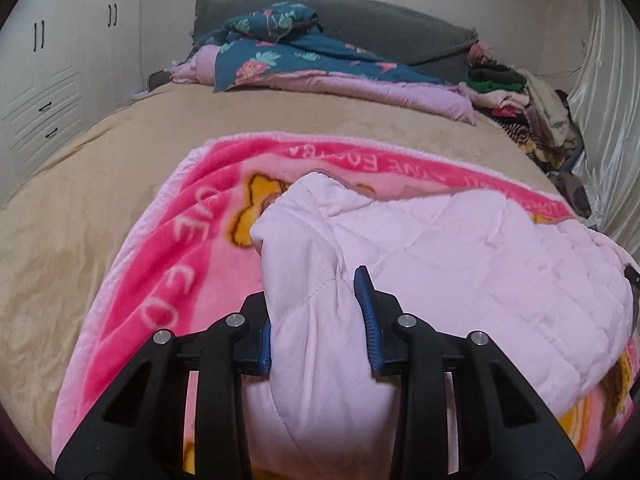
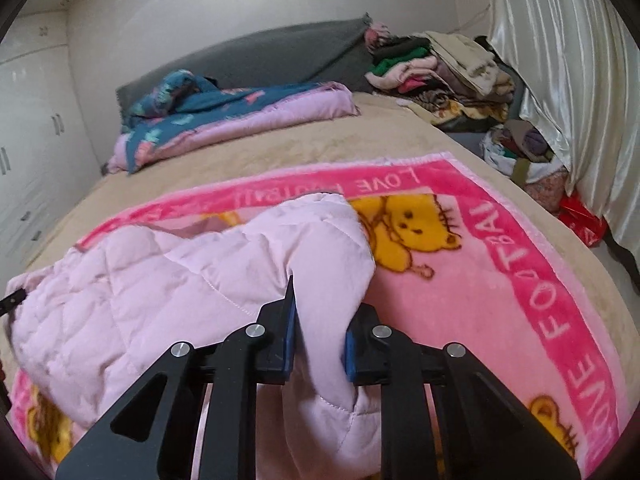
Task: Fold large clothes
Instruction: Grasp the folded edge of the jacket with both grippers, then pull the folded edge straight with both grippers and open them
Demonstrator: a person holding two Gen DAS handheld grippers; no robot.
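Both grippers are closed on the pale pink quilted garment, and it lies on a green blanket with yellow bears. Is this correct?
Not quite. The blanket under the pale pink quilted garment is bright pink with yellow bears, not green; the right wrist view shows it clearly. The rest stands: the left gripper and the right gripper are both closed on the garment.

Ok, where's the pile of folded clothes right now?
The pile of folded clothes sits at the bed's far right corner in both views, beside the grey headboard and against the shiny curtain.
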